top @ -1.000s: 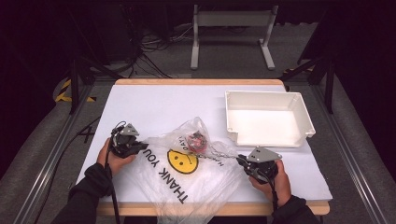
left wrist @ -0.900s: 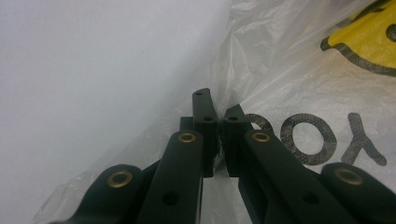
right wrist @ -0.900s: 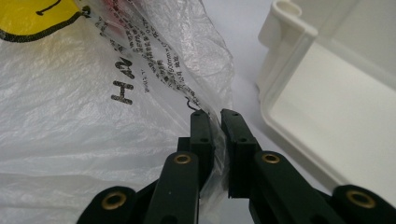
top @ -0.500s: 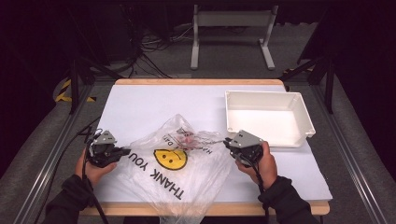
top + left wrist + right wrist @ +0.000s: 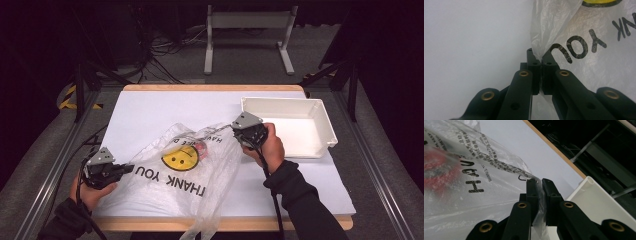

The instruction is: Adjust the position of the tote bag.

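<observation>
A clear plastic bag (image 5: 185, 175) printed with a yellow smiley and "THANK YOU" lies across the white table (image 5: 150, 112), with something red (image 5: 201, 148) inside it. My left gripper (image 5: 126, 169) is at the bag's left edge, shut on the film (image 5: 537, 53) near the "YOU" lettering. My right gripper (image 5: 239, 131) is lifted at the bag's upper right, shut on a stretched strip of the bag (image 5: 537, 182). The red thing shows blurred through the plastic (image 5: 437, 167) in the right gripper view.
A white rectangular tray (image 5: 320, 120) sits at the table's right, just beyond my right hand; its rim (image 5: 596, 192) is close to the right gripper. The bag's lower end (image 5: 200, 227) hangs over the table's front edge. Dark floor and stands surround the table.
My left gripper has drawn out to the left with the bag's edge. My right gripper has risen and moved up toward the tray, pulling the bag taut and spreading it.
</observation>
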`<action>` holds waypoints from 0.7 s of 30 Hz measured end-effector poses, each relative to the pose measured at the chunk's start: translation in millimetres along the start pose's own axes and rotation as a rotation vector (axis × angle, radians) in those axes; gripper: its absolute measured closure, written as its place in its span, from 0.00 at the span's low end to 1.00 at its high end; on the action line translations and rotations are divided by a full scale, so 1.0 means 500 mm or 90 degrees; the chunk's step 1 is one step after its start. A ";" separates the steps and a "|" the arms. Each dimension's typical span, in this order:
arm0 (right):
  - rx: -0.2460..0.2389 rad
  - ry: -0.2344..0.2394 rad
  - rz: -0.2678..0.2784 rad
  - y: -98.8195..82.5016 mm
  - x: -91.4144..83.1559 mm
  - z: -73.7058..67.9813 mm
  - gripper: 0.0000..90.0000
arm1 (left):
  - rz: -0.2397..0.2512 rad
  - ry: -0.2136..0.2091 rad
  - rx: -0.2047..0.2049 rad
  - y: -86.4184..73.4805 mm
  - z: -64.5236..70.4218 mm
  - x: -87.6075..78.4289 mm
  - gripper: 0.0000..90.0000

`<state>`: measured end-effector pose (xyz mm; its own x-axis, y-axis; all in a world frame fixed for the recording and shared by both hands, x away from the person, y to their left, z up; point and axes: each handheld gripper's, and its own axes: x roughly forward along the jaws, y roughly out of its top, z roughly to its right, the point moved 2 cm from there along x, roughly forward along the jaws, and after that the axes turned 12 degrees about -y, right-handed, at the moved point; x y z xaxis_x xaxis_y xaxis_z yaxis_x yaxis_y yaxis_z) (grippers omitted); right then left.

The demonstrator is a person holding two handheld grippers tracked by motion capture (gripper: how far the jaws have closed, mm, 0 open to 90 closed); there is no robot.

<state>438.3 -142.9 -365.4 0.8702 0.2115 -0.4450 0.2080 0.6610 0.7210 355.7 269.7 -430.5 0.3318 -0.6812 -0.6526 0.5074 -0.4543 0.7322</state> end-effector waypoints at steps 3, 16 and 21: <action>-0.019 -0.004 0.004 0.013 0.020 0.000 0.95 | 0.000 -0.012 -0.001 -0.009 0.012 0.001 0.98; 0.050 0.038 0.031 -0.003 -0.017 -0.005 0.53 | -0.026 -0.101 0.038 -0.025 0.088 0.013 0.88; 0.049 0.037 0.088 -0.033 -0.125 -0.027 0.37 | -0.048 -0.122 0.046 -0.028 0.106 0.037 0.88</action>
<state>374.5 -157.2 -356.5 0.8658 0.3401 -0.3671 0.1232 0.5661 0.8151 312.5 233.2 -442.3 0.1345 -0.7369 -0.6625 0.4640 -0.5440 0.6992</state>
